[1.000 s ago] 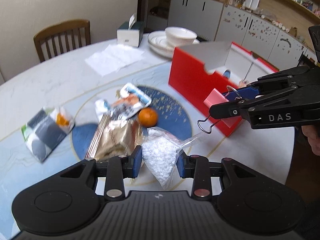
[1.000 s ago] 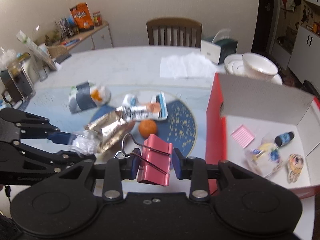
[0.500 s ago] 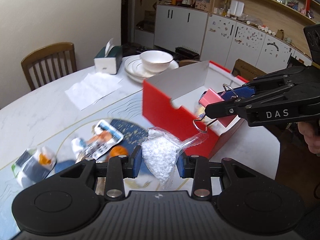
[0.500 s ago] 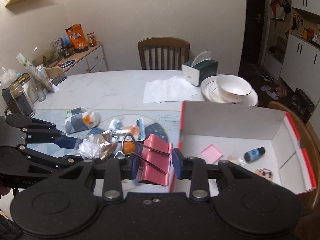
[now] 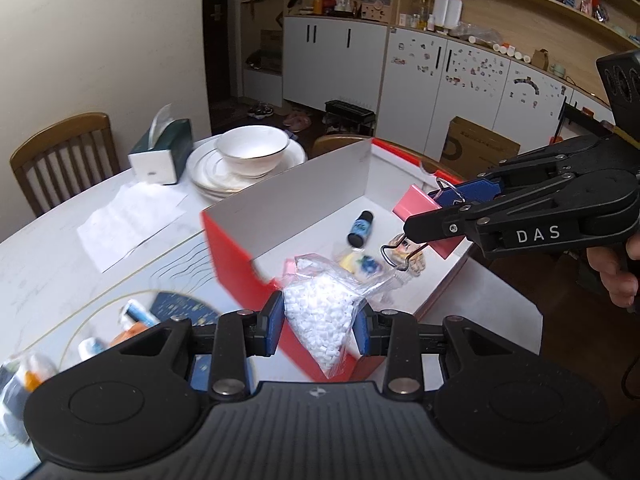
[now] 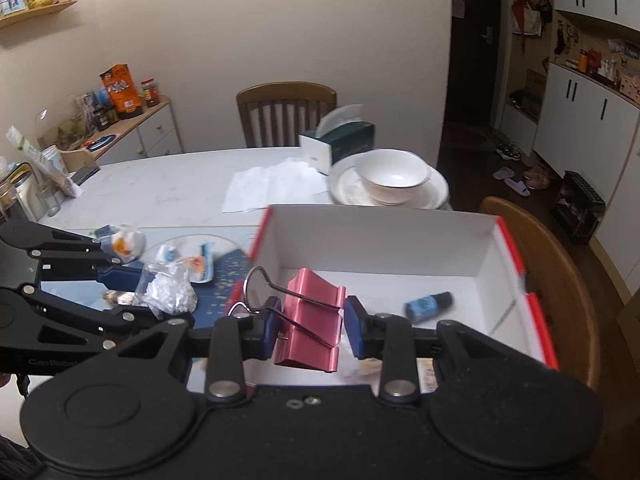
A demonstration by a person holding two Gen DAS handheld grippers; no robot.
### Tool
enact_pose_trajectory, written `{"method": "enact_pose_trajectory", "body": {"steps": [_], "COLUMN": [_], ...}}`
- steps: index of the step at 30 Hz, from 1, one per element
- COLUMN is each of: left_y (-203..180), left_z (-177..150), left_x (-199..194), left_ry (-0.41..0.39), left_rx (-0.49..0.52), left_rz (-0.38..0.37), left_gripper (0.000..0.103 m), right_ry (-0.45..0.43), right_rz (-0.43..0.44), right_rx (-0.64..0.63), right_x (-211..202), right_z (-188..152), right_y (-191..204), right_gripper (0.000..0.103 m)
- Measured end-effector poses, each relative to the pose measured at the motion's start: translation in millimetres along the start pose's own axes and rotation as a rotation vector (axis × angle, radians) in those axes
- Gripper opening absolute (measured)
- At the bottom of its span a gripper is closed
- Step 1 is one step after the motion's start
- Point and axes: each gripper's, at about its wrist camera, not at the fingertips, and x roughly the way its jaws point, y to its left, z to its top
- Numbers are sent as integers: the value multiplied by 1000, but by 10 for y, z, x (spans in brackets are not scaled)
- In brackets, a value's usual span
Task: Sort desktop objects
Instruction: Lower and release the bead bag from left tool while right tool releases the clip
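- Pinching a clear zip bag of white pellets (image 5: pixel 326 322) between its blue pads, the left gripper (image 5: pixel 320 326) holds it by the middle, so the sealed top stands above the jaws and the pointed bottom hangs below.
- Ahead of that claw and just beneath the bag's top lies the red box (image 5: pixel 236 256), its white inside open upward; the bag hangs over the near red wall, not yet inside.
- Clamped on a pink binder clip (image 6: pixel 310 322), the right gripper (image 6: pixel 310 326) grips the clip's flat sides, leaving both wire handles free toward its left.
- Below and ahead of this claw is the box floor, with a small blue-labelled bottle (image 6: pixel 428 302) to its right.
- Both loads look gathered for dropping into the box, the likely sorting bin.
- The tall white back flap (image 5: pixel 304 192) and red rims bound the opening; bare floor remains beyond the bottle.
- The two claws sit close together, so letting go one at a time seems safer.
- Snack packets (image 6: pixel 120 240) lie on the table left of the box.
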Motion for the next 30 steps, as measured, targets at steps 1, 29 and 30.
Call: {"method": "enact_pose_trajectory", "body": {"steps": [1,29,30], "left_y": [-48,-269,-254], "left_z": [32,512,523], "left_x": [40,1236,1288], "left_ry": [2,180,190], "left_rx": [4,96,99], "left_rz": [1,98,103], "left_gripper": [34,34,34], "right_ry": [0,120,127], "right_rz": [-2,-11,-15], "right_rx": [2,-22,-24], "right_x": [-4,647,701], "right_z": [-6,64,72], "right_y": [-66,-903,-919], "right_gripper": [33,33,33]}}
